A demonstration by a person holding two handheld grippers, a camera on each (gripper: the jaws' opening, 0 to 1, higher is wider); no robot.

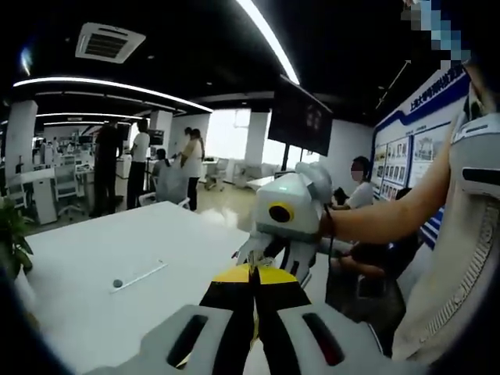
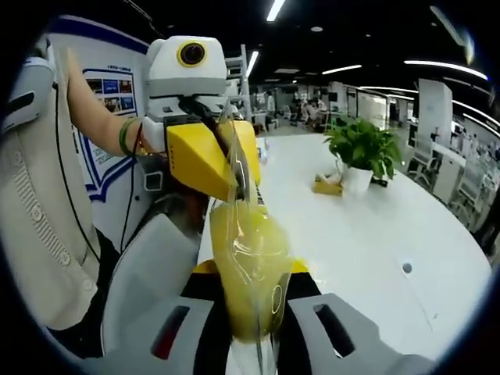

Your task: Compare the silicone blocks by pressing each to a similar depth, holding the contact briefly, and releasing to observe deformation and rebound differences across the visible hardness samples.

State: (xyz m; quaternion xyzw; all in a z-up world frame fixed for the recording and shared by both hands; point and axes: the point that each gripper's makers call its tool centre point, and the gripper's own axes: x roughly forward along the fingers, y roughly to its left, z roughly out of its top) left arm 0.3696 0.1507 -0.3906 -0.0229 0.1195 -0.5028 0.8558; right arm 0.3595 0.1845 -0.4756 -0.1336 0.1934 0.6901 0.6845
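- In the right gripper view, the right gripper (image 2: 248,312) is gripping a yellow silicone block in a clear plastic bag (image 2: 248,273); its 2 jaws are standing closed on the bag's lower part, 1 on each side.
- The bagged block is being held up in the air, above the near edge of the white surface (image 2: 367,234), not resting on it.
- The left gripper (image 2: 234,176) is coming into that view from the left, its yellow jaws pinching the crinkled top of the same bag, so the bag is stretching between the 2 grippers.
- A hand with a green wristband (image 2: 127,135) is holding the left gripper by its white body.
- In the left gripper view, the left gripper's (image 1: 251,275) yellow-tipped jaws are sitting closed together, with a thin edge of the bag just showing between them.
- The right gripper (image 1: 269,254) is meeting those jaws tip to tip from the far side, a bare forearm (image 1: 383,215) reaching in behind it from the right.
- A potted green plant (image 2: 363,152) is standing further back on the surface, with a small tan object (image 2: 328,185) just beside its white pot.
- A thin pale strip (image 1: 141,277) is lying on the surface well apart from the grippers.
- Several people (image 1: 144,164) are standing in the office behind, and a dark screen (image 1: 301,117) is hanging from the ceiling.
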